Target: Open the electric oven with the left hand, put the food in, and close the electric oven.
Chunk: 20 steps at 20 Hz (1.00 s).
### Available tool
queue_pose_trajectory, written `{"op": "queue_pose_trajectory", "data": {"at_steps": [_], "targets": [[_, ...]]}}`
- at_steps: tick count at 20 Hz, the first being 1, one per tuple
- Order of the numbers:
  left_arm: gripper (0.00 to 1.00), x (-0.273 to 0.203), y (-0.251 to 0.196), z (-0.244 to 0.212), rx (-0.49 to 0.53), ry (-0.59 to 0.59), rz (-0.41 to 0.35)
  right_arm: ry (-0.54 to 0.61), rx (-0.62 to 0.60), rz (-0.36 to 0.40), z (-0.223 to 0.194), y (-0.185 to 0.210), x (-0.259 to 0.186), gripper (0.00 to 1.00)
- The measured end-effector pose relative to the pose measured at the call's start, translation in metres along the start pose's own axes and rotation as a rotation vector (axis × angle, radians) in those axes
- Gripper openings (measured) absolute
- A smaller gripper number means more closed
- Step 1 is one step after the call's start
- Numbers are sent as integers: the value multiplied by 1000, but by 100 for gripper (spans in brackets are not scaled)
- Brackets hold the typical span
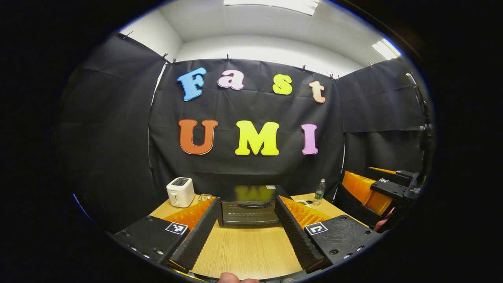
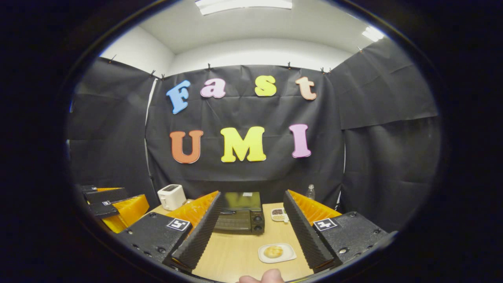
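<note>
Nothing is done yet: my left claw [image 1: 246,232] and right claw [image 2: 248,232] both gape wide and empty, the oven [image 1: 248,209] stands closed at the counter's [image 1: 247,251] back, and the food [image 2: 274,251] waits on its plate [image 2: 276,252].

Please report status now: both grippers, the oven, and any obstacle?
Left gripper open, right gripper open, both empty. Oven shut, food waiting on plate. Nothing blocks the door.

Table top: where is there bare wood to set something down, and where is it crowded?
Bare wood lies on the table in front of the shut oven, framed by the left gripper's open fingers. Farther right, the plate of food takes the near patch. The back edge is crowded: toaster, oven, small dish, bottle.
</note>
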State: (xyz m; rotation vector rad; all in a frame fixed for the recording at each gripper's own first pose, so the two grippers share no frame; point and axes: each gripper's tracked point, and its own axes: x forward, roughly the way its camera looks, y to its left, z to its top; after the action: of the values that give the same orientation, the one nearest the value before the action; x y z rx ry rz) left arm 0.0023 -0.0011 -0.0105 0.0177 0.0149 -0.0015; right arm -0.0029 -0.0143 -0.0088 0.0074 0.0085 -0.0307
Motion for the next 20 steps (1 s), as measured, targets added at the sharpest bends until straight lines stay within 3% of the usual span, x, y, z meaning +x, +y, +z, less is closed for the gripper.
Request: {"op": "queue_pose_trajectory", "data": {"at_steps": [12,20], "targets": [[93,28,-8,-19,-31,68,9,48,2,-42,-14,-38,18,99],[93,117,-28,-38,-58,127,-11,94,11,-61,-33,-97,55,99]]}}
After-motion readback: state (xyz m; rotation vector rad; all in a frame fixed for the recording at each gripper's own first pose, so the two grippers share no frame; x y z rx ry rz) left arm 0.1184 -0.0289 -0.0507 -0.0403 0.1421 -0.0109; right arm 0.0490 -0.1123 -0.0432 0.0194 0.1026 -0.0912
